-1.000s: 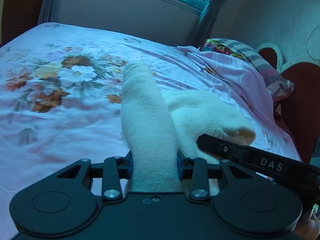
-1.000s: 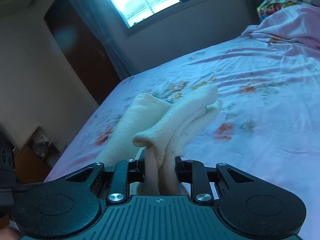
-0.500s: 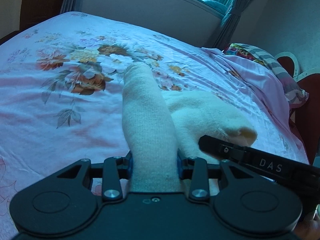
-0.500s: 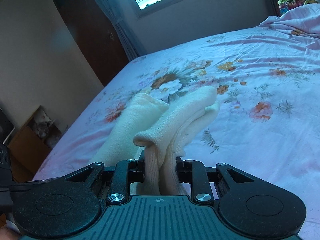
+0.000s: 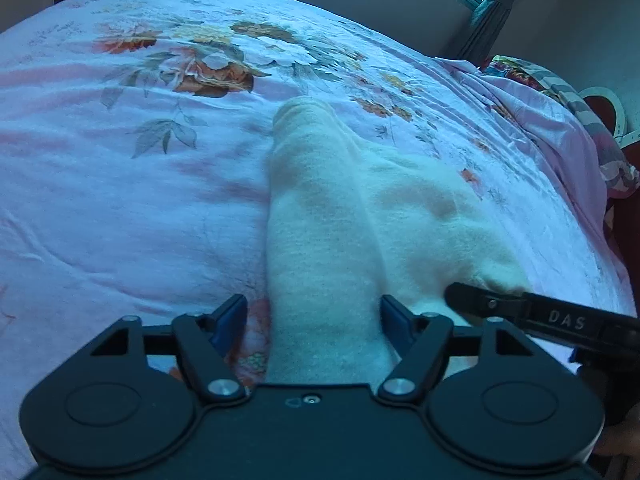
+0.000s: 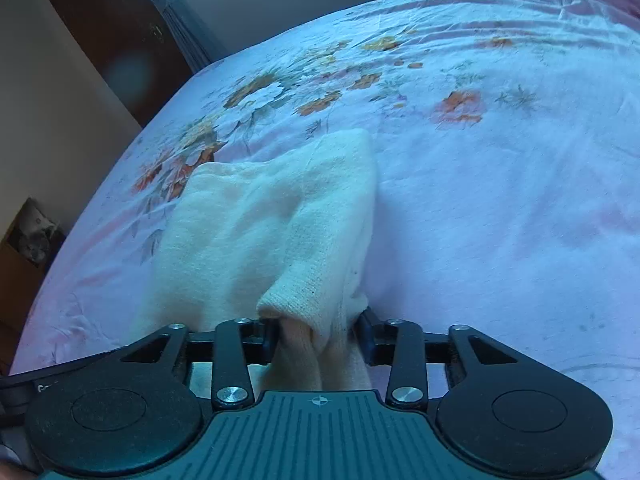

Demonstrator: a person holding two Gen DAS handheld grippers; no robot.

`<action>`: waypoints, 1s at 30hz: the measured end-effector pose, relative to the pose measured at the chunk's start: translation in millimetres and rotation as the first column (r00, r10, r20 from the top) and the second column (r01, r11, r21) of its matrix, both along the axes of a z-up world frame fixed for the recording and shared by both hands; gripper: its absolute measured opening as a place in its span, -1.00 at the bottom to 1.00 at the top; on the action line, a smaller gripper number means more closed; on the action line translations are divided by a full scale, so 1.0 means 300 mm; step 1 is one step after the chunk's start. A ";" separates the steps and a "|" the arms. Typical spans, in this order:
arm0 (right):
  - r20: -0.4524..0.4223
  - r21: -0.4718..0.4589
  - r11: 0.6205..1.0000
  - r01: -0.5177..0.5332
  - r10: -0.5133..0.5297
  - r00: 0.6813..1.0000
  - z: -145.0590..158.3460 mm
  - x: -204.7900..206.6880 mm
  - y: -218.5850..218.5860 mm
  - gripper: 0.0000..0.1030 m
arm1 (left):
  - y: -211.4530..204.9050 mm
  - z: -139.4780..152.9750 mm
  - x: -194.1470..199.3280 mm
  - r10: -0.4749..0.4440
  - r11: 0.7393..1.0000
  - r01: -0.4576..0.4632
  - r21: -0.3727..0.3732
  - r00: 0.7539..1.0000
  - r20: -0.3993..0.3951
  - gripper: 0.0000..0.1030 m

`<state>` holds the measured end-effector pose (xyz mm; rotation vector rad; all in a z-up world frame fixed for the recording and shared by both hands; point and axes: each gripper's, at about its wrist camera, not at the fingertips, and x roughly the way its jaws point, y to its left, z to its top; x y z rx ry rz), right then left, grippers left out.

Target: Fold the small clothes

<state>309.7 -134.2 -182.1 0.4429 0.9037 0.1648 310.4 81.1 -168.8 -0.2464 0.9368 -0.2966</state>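
Now both grippers sit low over the bed [image 5: 120,208], each at one end of a cream knitted garment [image 5: 328,216] lying on the floral sheet.

Left gripper [image 5: 312,316]: jaws opening, already spread well wider than the cloth; blue pads clear of the strip that runs between them. Nothing gripped.

Right gripper [image 6: 316,328]: jaws opening too, but only a little; the bunched hem [image 6: 308,304] sits between them, and it looks loose rather than pinched.

Garment: rests near the bed's side edge, toward the pillow [image 5: 560,92] end, one long folded strip with a wider panel beside it. Thick, soft, fuzzy knit; light, limp, no stiffness to hold a crease by itself, likely to slump or spring open once released. Not slippery on the cotton.

Hold points, as judged: the doubled edges at either end, pinching all layers together; a single layer would drag the fold apart.
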 end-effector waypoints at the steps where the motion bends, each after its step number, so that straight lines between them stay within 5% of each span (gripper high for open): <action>1: -0.001 -0.006 1.000 0.000 0.000 1.000 0.005 -0.007 -0.005 -0.21 | 0.001 0.007 -0.008 0.003 1.000 -0.003 0.020 1.000 0.006 0.55; 6: -0.016 0.056 0.998 -0.007 0.008 1.000 0.039 -0.079 -0.023 -0.17 | 0.017 0.046 -0.056 0.010 0.999 -0.010 0.040 1.000 -0.004 0.51; 8: -0.051 0.082 0.996 -0.030 0.034 0.998 0.017 -0.114 -0.024 0.24 | 0.023 0.036 -0.081 -0.007 1.000 0.007 0.024 0.999 -0.033 0.51; 11: -0.062 0.102 0.993 -0.063 0.069 0.996 -0.002 -0.170 -0.013 0.27 | 0.032 0.014 -0.117 -0.017 1.000 0.016 -0.018 0.997 -0.076 0.48; 12: -0.058 0.085 0.994 -0.071 0.076 0.995 -0.002 -0.181 -0.006 0.24 | 0.027 0.011 -0.126 -0.027 1.000 0.026 -0.012 0.997 -0.072 0.32; 13: -0.059 0.073 0.994 -0.080 0.085 0.995 0.000 -0.191 0.008 -0.05 | 0.023 0.009 -0.132 -0.036 0.999 0.035 -0.016 0.997 -0.071 0.01; 14: -0.071 0.097 0.992 -0.084 0.091 0.993 -0.001 -0.193 0.010 -0.31 | 0.022 0.011 -0.134 -0.039 0.999 0.036 -0.039 0.996 -0.086 -0.10; 16: -0.093 0.139 0.987 -0.080 0.094 0.991 0.016 -0.192 0.009 -0.47 | 0.020 0.035 -0.134 -0.023 0.999 0.019 -0.038 0.996 -0.091 -0.34; 22: -0.098 0.233 0.971 -0.051 0.075 0.992 0.077 -0.217 -0.057 -0.51 | 0.053 0.087 -0.169 -0.015 0.998 0.010 -0.061 0.996 -0.090 -0.39; 26: -0.166 0.178 0.984 -0.014 0.044 0.985 -0.002 -0.224 -0.064 -0.49 | 0.052 0.003 -0.171 0.004 1.000 -0.007 -0.026 0.992 -0.127 -0.24; 30: -0.062 0.039 0.999 -0.030 0.033 0.998 0.093 -0.244 -0.053 -0.47 | 0.061 0.101 -0.194 0.046 0.999 -0.045 0.015 0.998 -0.036 -0.26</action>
